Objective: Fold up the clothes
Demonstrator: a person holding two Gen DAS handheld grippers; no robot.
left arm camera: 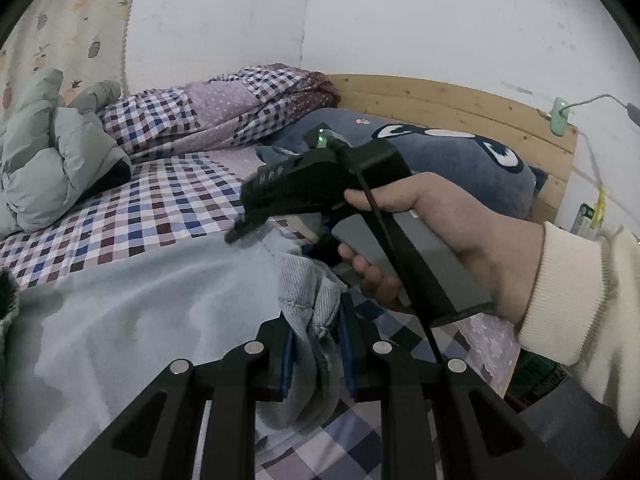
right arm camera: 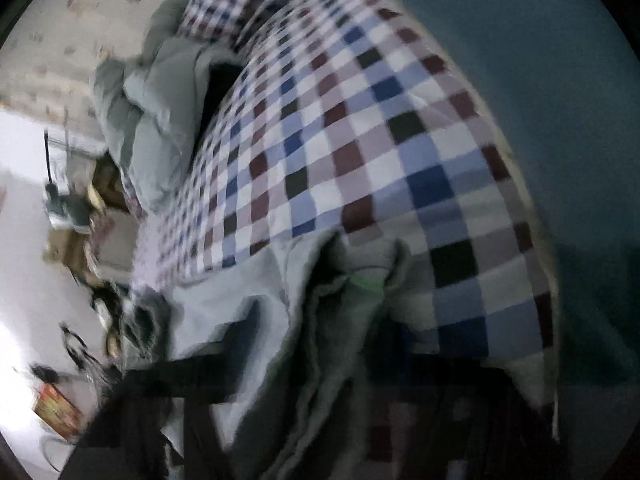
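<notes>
A light blue garment [left arm camera: 140,300] lies spread on the checked bed sheet [left arm camera: 160,200]. My left gripper [left arm camera: 314,320] is shut on a bunched, striped-lined edge of it at the bottom of the left wrist view. A hand in a cream sleeve holds my right gripper [left arm camera: 240,234] just beyond, its tips down on the garment's far edge. The right wrist view is blurred. There the garment [right arm camera: 248,292] bunches up and runs between the dark fingers of the right gripper [right arm camera: 332,344], which looks shut on it.
A pale green puffer jacket [left arm camera: 52,152] is heaped at the left. A folded checked quilt [left arm camera: 208,108] and a blue plush pillow [left arm camera: 440,152] lie against the wooden headboard [left arm camera: 460,100]. A clip lamp [left arm camera: 560,116] sits on the headboard's corner.
</notes>
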